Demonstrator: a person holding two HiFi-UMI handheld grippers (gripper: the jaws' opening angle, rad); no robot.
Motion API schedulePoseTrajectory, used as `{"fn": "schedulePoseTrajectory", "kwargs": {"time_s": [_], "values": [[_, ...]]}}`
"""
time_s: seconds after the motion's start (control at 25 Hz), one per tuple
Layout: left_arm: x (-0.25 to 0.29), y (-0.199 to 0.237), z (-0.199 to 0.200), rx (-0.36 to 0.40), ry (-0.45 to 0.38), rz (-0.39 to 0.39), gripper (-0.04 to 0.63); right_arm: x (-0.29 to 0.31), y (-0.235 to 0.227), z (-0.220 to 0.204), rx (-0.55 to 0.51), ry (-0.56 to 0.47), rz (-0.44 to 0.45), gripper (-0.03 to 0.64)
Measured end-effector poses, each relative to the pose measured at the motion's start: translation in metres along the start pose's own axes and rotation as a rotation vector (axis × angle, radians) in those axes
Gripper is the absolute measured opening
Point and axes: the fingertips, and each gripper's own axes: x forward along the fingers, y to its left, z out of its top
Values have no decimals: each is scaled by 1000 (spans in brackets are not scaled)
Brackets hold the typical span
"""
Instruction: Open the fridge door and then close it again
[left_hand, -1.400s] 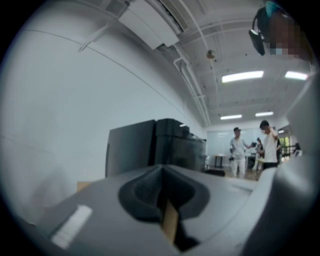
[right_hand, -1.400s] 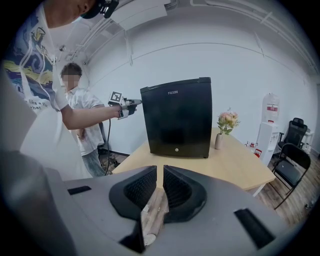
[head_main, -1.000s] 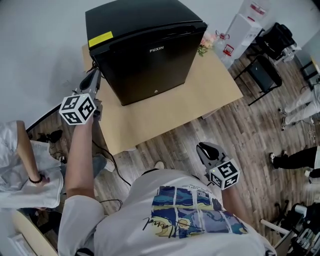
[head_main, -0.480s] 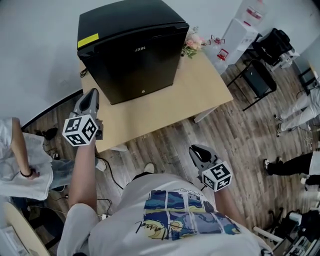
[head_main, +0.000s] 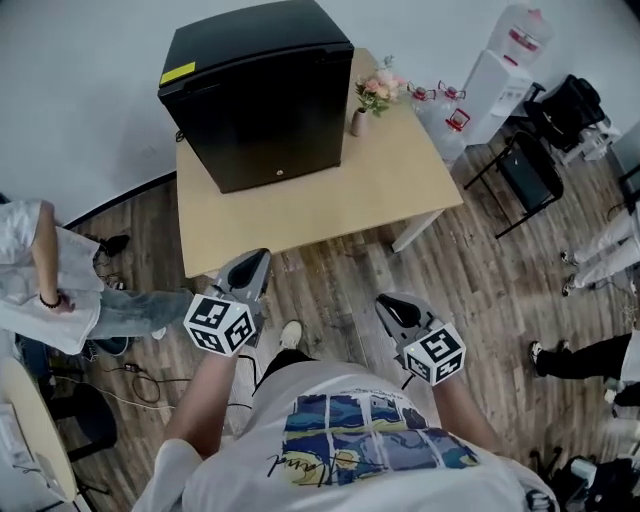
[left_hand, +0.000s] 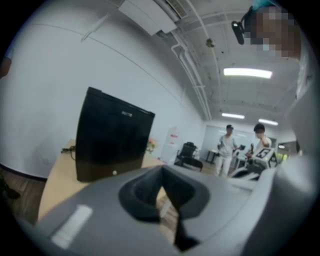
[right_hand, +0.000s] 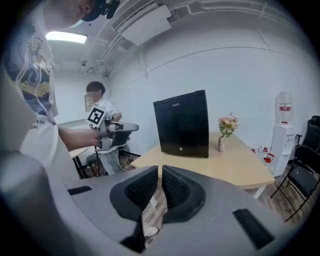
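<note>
A black mini fridge (head_main: 255, 95) stands with its door closed at the back left of a light wooden table (head_main: 380, 195). Both grippers hang over the wood floor in front of the table, well away from the fridge. My left gripper (head_main: 257, 260) is shut and holds nothing; it points at the table's front edge. My right gripper (head_main: 386, 301) sits beside it with its pads together, also holding nothing. The left gripper view has the fridge (left_hand: 112, 137) beyond the shut jaws (left_hand: 161, 171). In the right gripper view I see the fridge (right_hand: 182, 125), the left gripper (right_hand: 134, 127) and the shut jaws (right_hand: 160, 172).
A small vase of flowers (head_main: 360, 110) stands on the table right of the fridge. A white water dispenser (head_main: 495, 70) and a black chair (head_main: 525, 165) are at the right. A person (head_main: 45, 290) sits at the left; other people's legs show at the far right.
The left gripper has swung from beside the fridge's left side back to the floor in front of the table. The view has pulled back from the table. The fridge door stays closed.
</note>
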Motion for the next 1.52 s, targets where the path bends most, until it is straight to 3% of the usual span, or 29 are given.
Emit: {"fn": "schedulePoseTrajectory", "kwargs": {"time_s": [0.28,0.52,0.68,0.88,1.12,1.52], "values": [[-37,-124,-64,25,105,-38,9,-50,21,-27,-12,-1,112,28],[-56,-173,-90,-8,138,-60,9,-79,31,-36,-8,-33,134,25],[-58,-199,-87,1,104,-81,8,-97,35,-42,-13,-38,142,25],[-63,-214,-95,-7,99,-69,9,-108,42,-45,-12,-48,140,24],[-68,-208,-107,-125,100,-39,9,-116,50,-48,-38,-44,144,21],[-86,-194,-110,-83,95,19,9,-111,64,-44,-73,-43,165,20]]}}
